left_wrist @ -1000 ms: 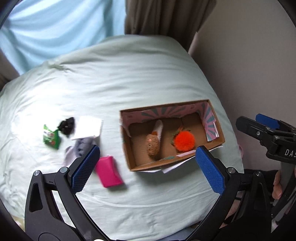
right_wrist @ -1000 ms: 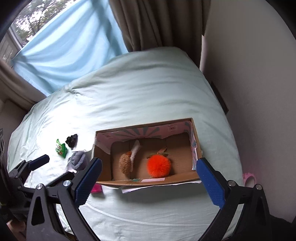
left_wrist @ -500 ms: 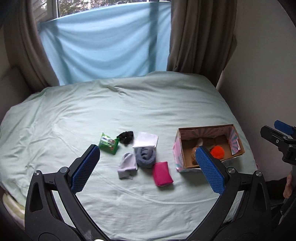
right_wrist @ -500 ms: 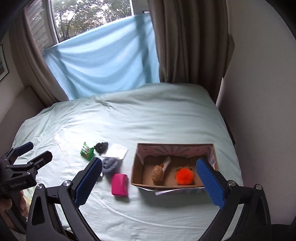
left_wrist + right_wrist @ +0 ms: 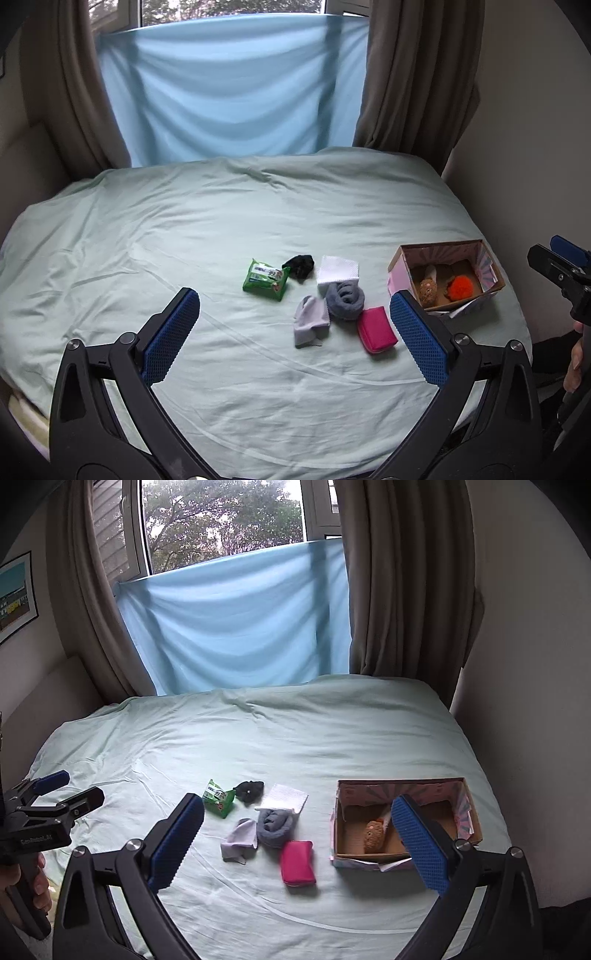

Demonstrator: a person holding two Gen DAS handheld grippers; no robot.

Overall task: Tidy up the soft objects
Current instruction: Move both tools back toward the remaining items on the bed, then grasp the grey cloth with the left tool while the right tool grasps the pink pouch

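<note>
Jaws of both the left gripper (image 5: 294,325) and right gripper (image 5: 297,840) gape empty above the bed (image 5: 221,221); cardboard box (image 5: 487,288) sits near its right edge.

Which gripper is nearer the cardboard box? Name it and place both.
Right. The right gripper hovers open just to the right of the cardboard box; the left gripper, also open, is far off to the box's left.

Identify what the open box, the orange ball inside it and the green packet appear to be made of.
Box: cardboard, brown matte inside, printed pink paper outside. Orange ball: fuzzy fibres, likely yarn or plush. Green packet: glossy plastic film with a printed label, probably a wipes or tissue pack.
</note>
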